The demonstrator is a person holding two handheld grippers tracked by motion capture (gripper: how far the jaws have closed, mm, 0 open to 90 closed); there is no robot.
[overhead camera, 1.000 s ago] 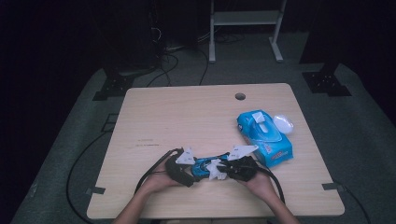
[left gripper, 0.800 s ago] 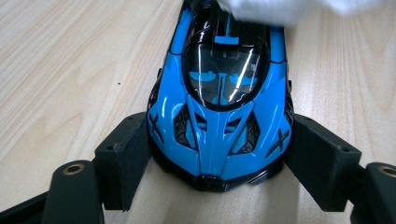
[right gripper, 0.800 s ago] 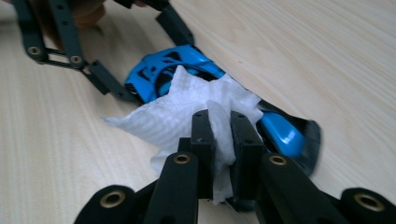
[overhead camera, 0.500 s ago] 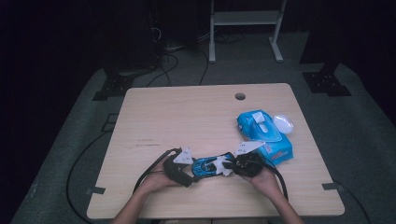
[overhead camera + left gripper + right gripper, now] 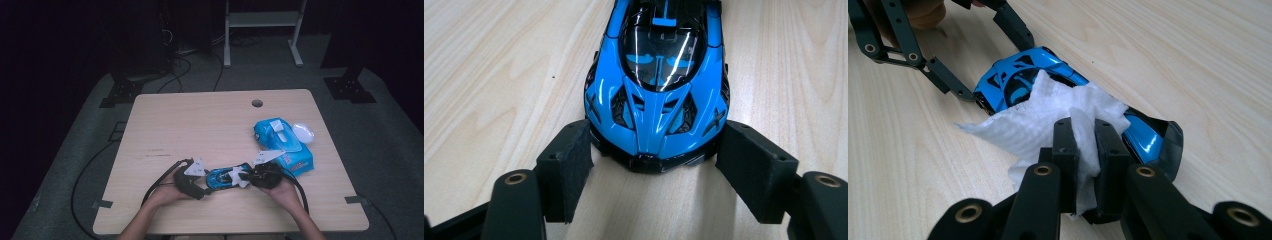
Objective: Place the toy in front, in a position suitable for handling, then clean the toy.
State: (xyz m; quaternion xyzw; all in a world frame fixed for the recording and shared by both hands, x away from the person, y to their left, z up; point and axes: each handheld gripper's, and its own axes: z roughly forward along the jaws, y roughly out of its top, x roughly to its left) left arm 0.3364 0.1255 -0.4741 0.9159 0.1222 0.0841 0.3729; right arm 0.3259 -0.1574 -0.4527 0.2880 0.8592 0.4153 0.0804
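Wooden table (image 5: 200, 130) in a dark room. Low centre sits a blue toy car (image 5: 222, 176), light, glossy, probably slippery. Left gripper (image 5: 651, 165) has just been closing, pads flanking its nose; best held there. Right gripper (image 5: 1085, 145) pinches a soft white wipe (image 5: 1048, 120) draped over it.

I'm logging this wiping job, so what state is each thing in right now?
Toy car: on its wheels on the table, one end between the left tongs.
Left tongs: closing in, pads beside the car, not yet pressing.
Right tongs: shut on the wipe.
Wipe: crumpled, draped on the car.
Wipes pack: flat on the table, flap open.
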